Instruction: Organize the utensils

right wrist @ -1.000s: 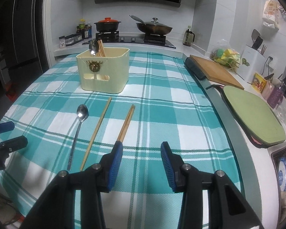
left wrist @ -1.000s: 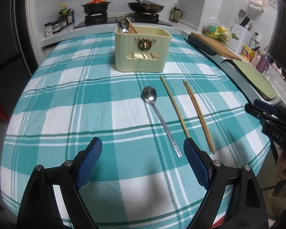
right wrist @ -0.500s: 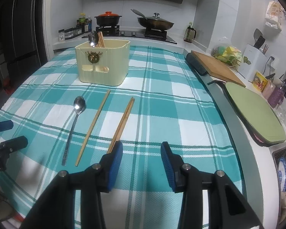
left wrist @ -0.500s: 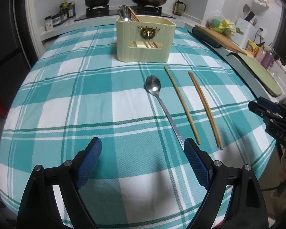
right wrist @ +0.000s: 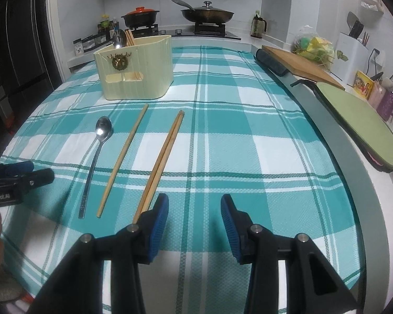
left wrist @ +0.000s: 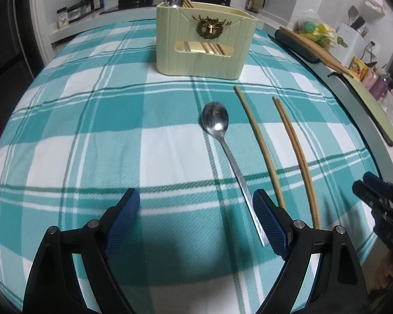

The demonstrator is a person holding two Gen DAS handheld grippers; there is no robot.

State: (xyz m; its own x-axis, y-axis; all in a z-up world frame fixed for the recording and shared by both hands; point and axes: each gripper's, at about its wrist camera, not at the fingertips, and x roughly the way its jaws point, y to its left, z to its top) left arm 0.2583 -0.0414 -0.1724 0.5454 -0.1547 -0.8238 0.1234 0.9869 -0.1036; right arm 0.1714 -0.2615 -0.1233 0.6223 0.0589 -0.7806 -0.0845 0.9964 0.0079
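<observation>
Three loose items remain on the surface (right wrist: 249, 120), which is covered by a teal plaid cloth: a single chopstick (right wrist: 124, 157), a pair of chopsticks (right wrist: 161, 162) lying side by side and touching, and a metal spoon (left wrist: 224, 151). All lie in front of the cream utensil holder (left wrist: 204, 41), which already contains one spoon and several chopsticks at its far left corner. The step in hand appears to be the approach before the first pickup. The left tool (left wrist: 196, 222) is spread wide and empty, low over the cloth, with the spoon handle just inside its right finger. The right tool (right wrist: 194, 222) is also spread and empty, with the near end of the chopstick pair at its left finger. The next move calls for centring each tool over its item, lowering, and closing on a thin, flat-lying shaft, which may slip or roll. No item blocks the path to the holder. A cutting board (right wrist: 301, 64) and green mat (right wrist: 359, 120) lie well apart on the right.
</observation>
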